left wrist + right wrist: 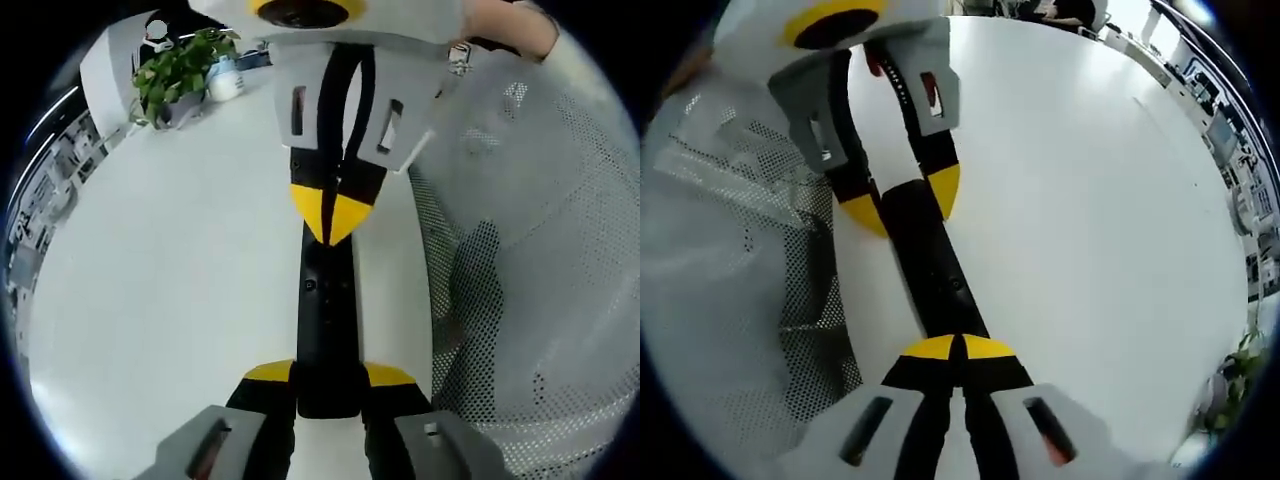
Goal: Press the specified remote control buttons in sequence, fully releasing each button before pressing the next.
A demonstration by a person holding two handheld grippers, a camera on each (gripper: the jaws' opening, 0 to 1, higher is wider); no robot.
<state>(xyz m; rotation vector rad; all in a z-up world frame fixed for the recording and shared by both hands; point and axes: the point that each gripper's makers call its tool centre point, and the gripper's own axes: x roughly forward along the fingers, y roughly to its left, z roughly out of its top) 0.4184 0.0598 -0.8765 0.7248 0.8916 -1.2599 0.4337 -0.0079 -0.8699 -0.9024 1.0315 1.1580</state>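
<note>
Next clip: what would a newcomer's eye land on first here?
The black remote, lying lengthwise on the white table, with a gripper at each end. The left gripper clamps the near end in the left gripper view; the right gripper, jaws shut to a point, presses down on the far end. To one side lies a white mesh sheet; a potted plant stands at the table's far edge.

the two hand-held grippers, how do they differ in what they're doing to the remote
The left hand-held gripper has its yellow tips spread to either side of one end of the black remote, clamping it. The right hand-held gripper has its tips closed together into a point on top of the remote's other end, where the buttons are. Both face each other along the remote, over the white table.
</note>
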